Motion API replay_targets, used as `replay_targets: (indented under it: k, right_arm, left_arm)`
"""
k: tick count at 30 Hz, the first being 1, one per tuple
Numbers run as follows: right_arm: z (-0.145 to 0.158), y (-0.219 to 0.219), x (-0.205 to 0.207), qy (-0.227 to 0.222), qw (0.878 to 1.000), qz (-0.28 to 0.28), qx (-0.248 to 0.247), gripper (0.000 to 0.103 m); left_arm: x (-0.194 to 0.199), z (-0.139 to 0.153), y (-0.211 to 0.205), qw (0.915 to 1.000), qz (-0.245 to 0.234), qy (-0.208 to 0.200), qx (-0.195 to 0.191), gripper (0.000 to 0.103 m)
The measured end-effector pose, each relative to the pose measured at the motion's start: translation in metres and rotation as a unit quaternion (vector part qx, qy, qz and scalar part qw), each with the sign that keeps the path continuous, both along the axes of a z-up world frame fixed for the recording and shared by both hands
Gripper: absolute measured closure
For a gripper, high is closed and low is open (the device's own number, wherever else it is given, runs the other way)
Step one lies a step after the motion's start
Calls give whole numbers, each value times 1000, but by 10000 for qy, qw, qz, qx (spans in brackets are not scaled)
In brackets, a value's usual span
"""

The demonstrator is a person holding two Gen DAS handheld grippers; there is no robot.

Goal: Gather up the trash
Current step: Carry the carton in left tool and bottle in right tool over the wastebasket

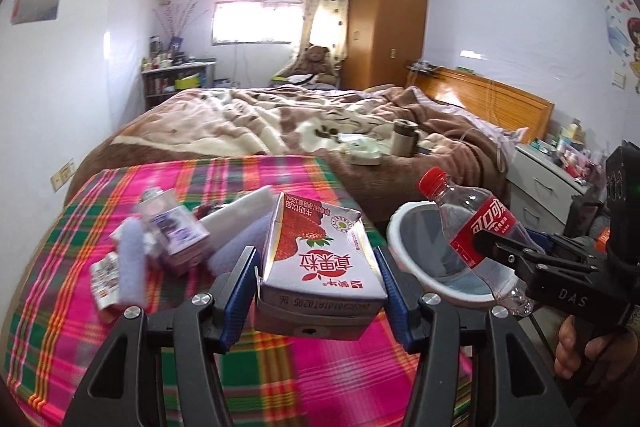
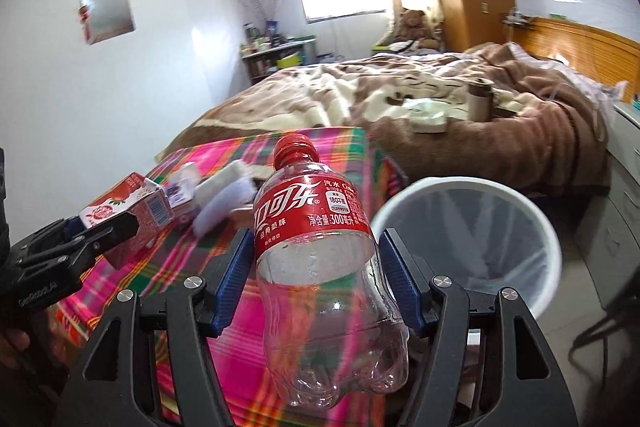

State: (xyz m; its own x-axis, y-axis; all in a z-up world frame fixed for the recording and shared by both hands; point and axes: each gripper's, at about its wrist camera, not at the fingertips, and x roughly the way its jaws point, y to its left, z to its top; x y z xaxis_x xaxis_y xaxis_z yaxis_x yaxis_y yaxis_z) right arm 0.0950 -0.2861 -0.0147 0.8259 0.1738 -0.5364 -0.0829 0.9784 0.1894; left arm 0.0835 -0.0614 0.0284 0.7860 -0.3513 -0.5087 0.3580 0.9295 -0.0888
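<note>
My left gripper is shut on a strawberry milk carton, held above the bright plaid cloth. The same carton shows at the left of the right wrist view, pinched by the other gripper. My right gripper is shut on an empty clear cola bottle with a red cap and label. In the left wrist view that bottle hangs over the rim of a white bin. The bin stands just right of the bottle.
More litter lies on the plaid cloth: a small purple box, white and lilac foam pieces and a printed wrapper. Behind is a bed with a brown blanket, a dark cup on it, and a white dresser at right.
</note>
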Motion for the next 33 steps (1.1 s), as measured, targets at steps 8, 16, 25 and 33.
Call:
replay_targets:
  k: [8, 16, 25, 33]
  right_arm:
    - [-3, -42, 4, 79, 9977, -678, -1, 37]
    - [-18, -74, 12, 390, 9930, -1114, -35, 37]
    - [-28, -101, 21, 630, 9902, -1243, -102, 37]
    - [-37, -120, 29, 823, 9871, -1373, -66, 37]
  left_arm:
    - [16, 0, -57, 9982, -568, 38, -177, 45]
    - [33, -13, -109, 9955, -926, 114, -159, 45]
    - [43, -26, -151, 9917, -1264, 236, 2, 45]
    - [58, -39, -179, 9898, -1336, 467, 154, 45]
